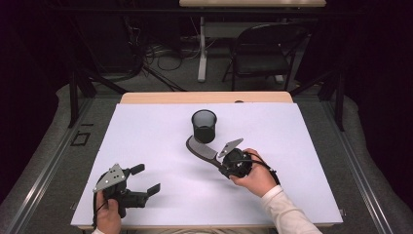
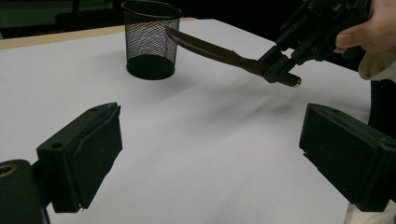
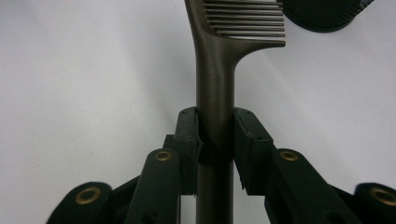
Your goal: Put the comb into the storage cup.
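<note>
Right gripper [image 1: 225, 168] clamps comb [image 1: 200, 149] handle, lifted beside mesh cup [image 1: 203, 125] mid-table; left gripper [image 1: 146, 179] gapes idle; next, probably tip comb into cup.

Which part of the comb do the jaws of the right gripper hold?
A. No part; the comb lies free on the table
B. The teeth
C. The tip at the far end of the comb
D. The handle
D: in the right gripper view, the right gripper is closed on the plain handle of the comb, below where the teeth begin.
</note>
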Demonstrator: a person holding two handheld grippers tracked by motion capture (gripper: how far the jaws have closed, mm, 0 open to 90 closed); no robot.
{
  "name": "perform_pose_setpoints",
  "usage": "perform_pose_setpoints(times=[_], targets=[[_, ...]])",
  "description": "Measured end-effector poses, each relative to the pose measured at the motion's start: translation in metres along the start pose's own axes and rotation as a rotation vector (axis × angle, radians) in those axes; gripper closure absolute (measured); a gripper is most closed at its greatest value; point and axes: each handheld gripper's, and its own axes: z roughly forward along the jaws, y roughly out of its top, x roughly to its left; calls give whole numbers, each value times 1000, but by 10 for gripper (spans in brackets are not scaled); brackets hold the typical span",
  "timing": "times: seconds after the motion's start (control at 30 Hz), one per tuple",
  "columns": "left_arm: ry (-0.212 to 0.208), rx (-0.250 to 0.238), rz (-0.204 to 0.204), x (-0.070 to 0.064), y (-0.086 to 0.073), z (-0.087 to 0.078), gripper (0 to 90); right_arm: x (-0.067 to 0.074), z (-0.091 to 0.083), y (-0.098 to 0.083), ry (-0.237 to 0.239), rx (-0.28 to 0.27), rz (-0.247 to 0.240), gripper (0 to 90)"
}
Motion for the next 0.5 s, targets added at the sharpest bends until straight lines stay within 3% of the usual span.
perform_pose_setpoints(times=[0.2, 0.27, 0.3, 0.4, 0.43, 0.5], targets=[[-18, 12, -10, 0, 0, 3, 59, 2, -2, -3, 2, -32, 8, 730], [-6, 20, -17, 0, 0, 5, 59, 4, -1, -4, -1, -38, 7, 730], [-22, 24, -21, 0, 0, 5, 59, 5, -2, -4, -2, -40, 10, 730], [1, 45, -15, -1, 0, 8, 60, 7, -3, -5, -11, -56, 13, 730], [-16, 49, -15, -1, 0, 8, 59, 7, -4, -6, -12, -62, 14, 730], [-4, 56, -11, -2, 0, 9, 60, 7, -5, -7, -15, -76, 16, 730]])
